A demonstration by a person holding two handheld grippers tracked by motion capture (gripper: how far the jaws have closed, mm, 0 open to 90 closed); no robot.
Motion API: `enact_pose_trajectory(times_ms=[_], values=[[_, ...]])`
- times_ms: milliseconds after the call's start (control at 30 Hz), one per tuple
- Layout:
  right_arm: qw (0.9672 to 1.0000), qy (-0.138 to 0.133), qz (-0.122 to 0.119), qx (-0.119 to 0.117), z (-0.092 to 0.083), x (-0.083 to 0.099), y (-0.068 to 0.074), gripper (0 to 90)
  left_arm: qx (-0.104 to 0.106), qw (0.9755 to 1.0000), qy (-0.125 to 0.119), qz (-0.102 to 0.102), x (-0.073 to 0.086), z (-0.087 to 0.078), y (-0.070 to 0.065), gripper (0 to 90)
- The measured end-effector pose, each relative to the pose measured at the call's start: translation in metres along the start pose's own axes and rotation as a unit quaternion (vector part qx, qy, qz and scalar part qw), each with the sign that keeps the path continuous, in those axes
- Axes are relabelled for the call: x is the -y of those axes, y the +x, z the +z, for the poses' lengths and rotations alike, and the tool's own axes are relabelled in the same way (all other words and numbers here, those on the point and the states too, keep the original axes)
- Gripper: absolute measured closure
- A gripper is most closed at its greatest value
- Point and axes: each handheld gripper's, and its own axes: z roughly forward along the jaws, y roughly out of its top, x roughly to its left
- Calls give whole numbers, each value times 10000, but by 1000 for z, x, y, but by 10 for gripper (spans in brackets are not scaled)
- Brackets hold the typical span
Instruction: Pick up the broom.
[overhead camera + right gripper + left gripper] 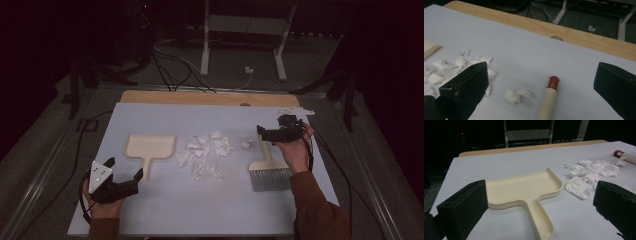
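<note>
Grippers are both wide open: the left gripper [123, 172] should close on the dustpan [150, 148] handle just ahead, with paper scraps [205, 152] in the middle, and the right gripper [267, 133] should grab the brush [269, 172] handle squarely.

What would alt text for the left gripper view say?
A cream plastic dustpan with a long handle lies on the pale blue tabletop, framed between the open black jaws of the left hand-held gripper. Crumpled white paper scraps lie scattered beside the dustpan, untouched.
</note>
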Motion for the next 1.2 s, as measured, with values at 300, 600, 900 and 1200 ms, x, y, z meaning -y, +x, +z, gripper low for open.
enact_pose_trajectory(times_ms=[300,600,900,1200], values=[[9995,257,108,146,19,-4,-9,0,-5,10000,-25,-14,0,-1,1,4],[9986,409,217,254,31,-7,-17,0,4,10000,-35,-22,0,-1,0,4],[9959,771,385,292,54,1,-24,0,13,10000,-28,-24,0,-1,0,4],[9901,1252,506,391,70,11,-28,106,19,10000,-13,-33,0,0,0,4]])
